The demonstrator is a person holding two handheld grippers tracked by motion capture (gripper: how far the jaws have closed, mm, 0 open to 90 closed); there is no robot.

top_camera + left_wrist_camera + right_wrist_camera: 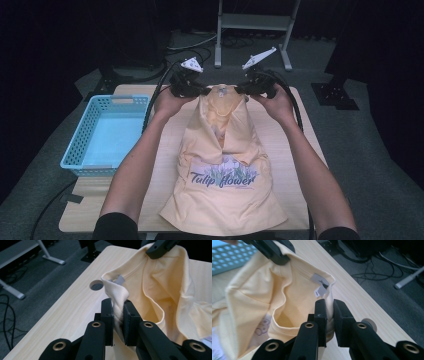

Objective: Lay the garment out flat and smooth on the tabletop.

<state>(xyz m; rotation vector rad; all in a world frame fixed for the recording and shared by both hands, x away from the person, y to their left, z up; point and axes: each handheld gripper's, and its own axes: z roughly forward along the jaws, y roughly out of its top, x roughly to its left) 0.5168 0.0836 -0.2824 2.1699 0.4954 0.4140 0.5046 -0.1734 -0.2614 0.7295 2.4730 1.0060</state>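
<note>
A pale yellow T-shirt (223,165) with a "Tulip flower" print lies lengthwise on the wooden table (165,155), its collar end lifted at the far side. My left gripper (202,92) is shut on the collar's left side; in the left gripper view the cloth (118,303) is pinched between the black pads. My right gripper (241,91) is shut on the collar's right side, and in the right gripper view the fabric (329,305) sits between its jaws just below the white neck labels (319,283). The two grippers hold the neck opening stretched between them.
A light blue plastic basket (107,132) stands on the table's left part. A round hole (97,285) is in the tabletop near the far edge. A white metal stand (252,22), cables and black bases are on the grey floor beyond the table.
</note>
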